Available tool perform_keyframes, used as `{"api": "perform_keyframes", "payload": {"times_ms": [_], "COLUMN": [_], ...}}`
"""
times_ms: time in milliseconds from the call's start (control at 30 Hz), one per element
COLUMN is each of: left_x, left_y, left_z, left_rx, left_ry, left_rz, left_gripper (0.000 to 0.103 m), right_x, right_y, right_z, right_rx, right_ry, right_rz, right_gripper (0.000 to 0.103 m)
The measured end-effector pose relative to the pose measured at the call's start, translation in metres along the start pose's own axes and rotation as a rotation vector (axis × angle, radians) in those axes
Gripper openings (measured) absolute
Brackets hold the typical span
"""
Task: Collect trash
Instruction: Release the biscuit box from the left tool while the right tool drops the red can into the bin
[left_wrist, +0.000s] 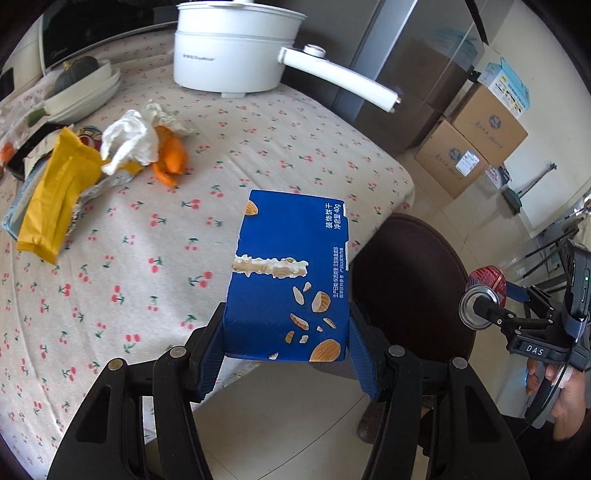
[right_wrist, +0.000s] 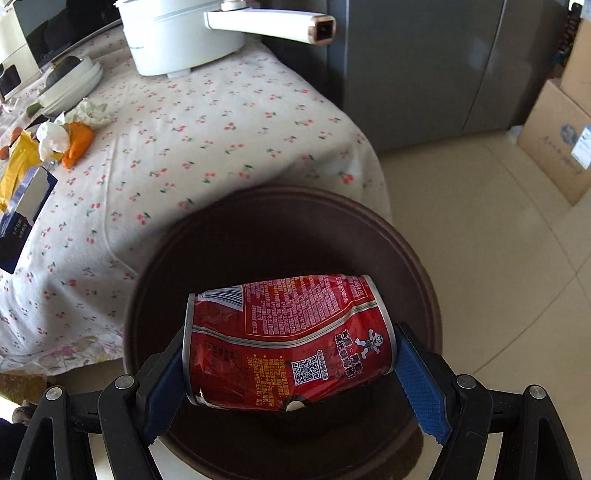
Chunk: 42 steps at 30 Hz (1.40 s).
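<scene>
Your right hand-held gripper (right_wrist: 290, 363) pinches the dented red can (right_wrist: 288, 339) sideways over the brown bin (right_wrist: 413, 251); your left hand-held gripper (left_wrist: 286, 343) clamps the blue biscuit box (left_wrist: 288, 280) above the near tabletop (left_wrist: 147, 277) edge; wrappers (left_wrist: 55, 192), tissue (left_wrist: 129, 142) far left.

At twelve o'clock I see a white pot (left_wrist: 236, 51) on the cherry-print tablecloth (left_wrist: 258, 147); stacked bowls (left_wrist: 85, 96) at ten, cardboard boxes (left_wrist: 476, 144) at two, beside a grey fridge (left_wrist: 406, 74).
</scene>
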<state>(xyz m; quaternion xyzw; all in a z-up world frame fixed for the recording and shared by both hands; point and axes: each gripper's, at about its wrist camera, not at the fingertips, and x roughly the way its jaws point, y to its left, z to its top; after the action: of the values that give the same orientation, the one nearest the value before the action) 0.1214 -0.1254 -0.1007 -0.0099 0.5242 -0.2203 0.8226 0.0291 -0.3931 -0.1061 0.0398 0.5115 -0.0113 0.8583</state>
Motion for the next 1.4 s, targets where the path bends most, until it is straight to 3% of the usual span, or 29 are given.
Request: {"api": "perform_keyframes", "payload": {"times_ms": [500,567,633,667,933,1233,1400], "left_x": [0.059,0.061,0.063,0.063,0.048,0.016,-0.004], "left_y": [-0.094,-0.101,-0.104,-0.104,-0.079,-0.02,0.014], "left_z": [-0.016,-0.017,-0.018,-0.018,-0.014,-0.009,-0.01], "left_rx": [0.238,0.268,0.292,0.298,0.25,0.138,0.084], "left_ry": [0.071,0.069,0.074,0.075,0.061,0.015,-0.003], "left_rz": [-0.128,-0.131,-0.117,-0.118,-0.049,0.03,0.062], "left_gripper": [0.063,0.072,0.093,0.094,0.096,0.102,0.103], "right_x": [-0.004,-0.003,-0.003,-0.003,0.002,0.016,0.035], "right_y": [-0.056,-0.057,-0.058,-0.058,-0.048,-0.02,-0.007], "right_z": [-0.025,-0.023,-0.024,-0.024,-0.02,-0.009,-0.004], "right_rx": [0.09,0.095,0.099,0.1,0.072,0.032,0.033], "right_ry": [0.005,0.008,0.007,0.007,0.025,0.051,0.109], "right_rz": [-0.02,-0.022,-0.023,-0.022,-0.014,-0.006,-0.003], "right_gripper": [0.086,0.086,0.086,0.086,0.086,0.086,0.086]}}
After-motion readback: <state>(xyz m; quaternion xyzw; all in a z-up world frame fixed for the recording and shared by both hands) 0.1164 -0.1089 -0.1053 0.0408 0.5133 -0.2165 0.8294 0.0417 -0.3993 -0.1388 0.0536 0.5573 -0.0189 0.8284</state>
